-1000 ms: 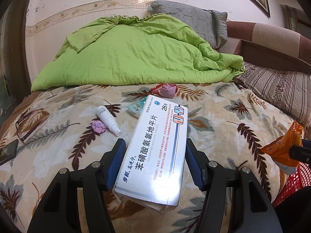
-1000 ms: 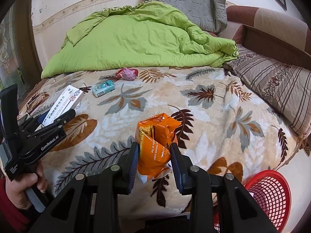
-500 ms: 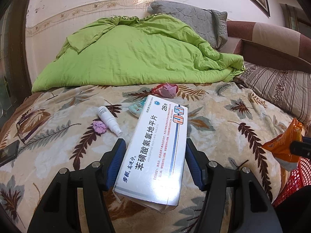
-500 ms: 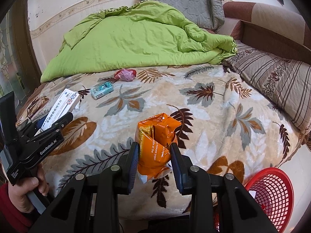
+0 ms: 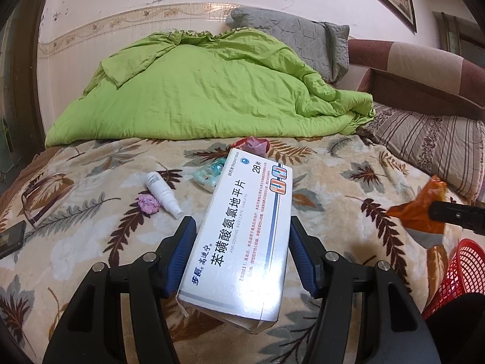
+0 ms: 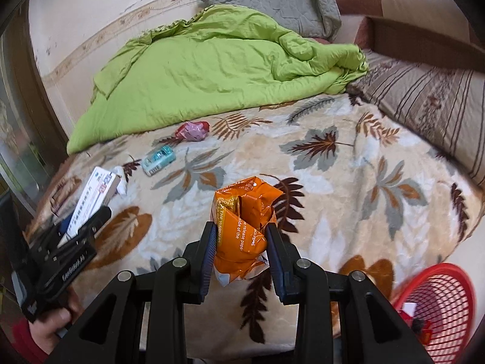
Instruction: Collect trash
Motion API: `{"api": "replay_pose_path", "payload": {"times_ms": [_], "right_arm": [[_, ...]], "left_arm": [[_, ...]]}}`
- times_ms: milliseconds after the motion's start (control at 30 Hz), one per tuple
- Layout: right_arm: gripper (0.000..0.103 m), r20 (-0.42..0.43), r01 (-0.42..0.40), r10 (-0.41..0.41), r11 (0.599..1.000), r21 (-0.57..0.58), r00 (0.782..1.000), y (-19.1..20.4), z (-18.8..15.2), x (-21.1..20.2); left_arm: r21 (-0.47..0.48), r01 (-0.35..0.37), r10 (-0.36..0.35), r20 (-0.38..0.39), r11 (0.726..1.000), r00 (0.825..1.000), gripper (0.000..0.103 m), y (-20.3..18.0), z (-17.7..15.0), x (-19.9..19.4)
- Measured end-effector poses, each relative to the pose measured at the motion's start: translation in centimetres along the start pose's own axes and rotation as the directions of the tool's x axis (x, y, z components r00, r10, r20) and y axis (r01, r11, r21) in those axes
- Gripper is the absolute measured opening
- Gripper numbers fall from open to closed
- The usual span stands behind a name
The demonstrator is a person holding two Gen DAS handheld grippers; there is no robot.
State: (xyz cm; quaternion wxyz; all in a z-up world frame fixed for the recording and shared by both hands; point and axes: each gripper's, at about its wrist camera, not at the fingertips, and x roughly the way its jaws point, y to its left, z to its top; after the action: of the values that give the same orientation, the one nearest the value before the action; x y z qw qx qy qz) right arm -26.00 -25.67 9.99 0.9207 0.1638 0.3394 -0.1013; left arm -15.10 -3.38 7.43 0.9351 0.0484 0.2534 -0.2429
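My left gripper (image 5: 241, 230) is shut on a long white medicine box (image 5: 242, 230), held above the leaf-patterned blanket (image 5: 91, 230). In the right wrist view that box (image 6: 94, 195) and the left gripper (image 6: 86, 223) show at the far left. My right gripper (image 6: 241, 235) is shut on a crumpled orange wrapper (image 6: 245, 215), held above the blanket's near edge; the wrapper (image 5: 421, 209) also shows at the right of the left wrist view. A red mesh basket (image 6: 436, 306) stands on the floor at lower right, with scraps inside.
On the blanket lie a white spray bottle (image 5: 163, 194), a purple paper wad (image 5: 148, 204), a teal packet (image 6: 159, 159) and a pink-red wrapper (image 6: 194, 130). A green quilt (image 5: 197, 91), a grey pillow (image 5: 291, 36) and a striped pillow (image 5: 424, 142) lie behind. A phone (image 5: 10, 239) lies at left.
The right gripper with the orange wrapper has shifted and rolled a little, so the red basket shows larger at lower right. The left gripper and its box have stayed put.
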Motion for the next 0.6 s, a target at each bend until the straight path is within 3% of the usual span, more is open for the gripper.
{"api": "replay_pose_path", "payload": {"times_ms": [367,600], "right_arm": [[0.035,0.041,-0.196,0.192,0.971,0.135,0.981,-0.2,2.0,3.6],[0.035,0.062,-0.269,0.266,0.962,0.039,0.962,3.7,2.1,3.7]], "left_arm": [[-0.017,0.013,-0.014,-0.029,1.0,0.999,0.06,-0.2,0.3,0.8],[-0.043,0.01,-0.012,-0.044,0.999,0.999,0.06,0.3,0.2,1.1]]}}
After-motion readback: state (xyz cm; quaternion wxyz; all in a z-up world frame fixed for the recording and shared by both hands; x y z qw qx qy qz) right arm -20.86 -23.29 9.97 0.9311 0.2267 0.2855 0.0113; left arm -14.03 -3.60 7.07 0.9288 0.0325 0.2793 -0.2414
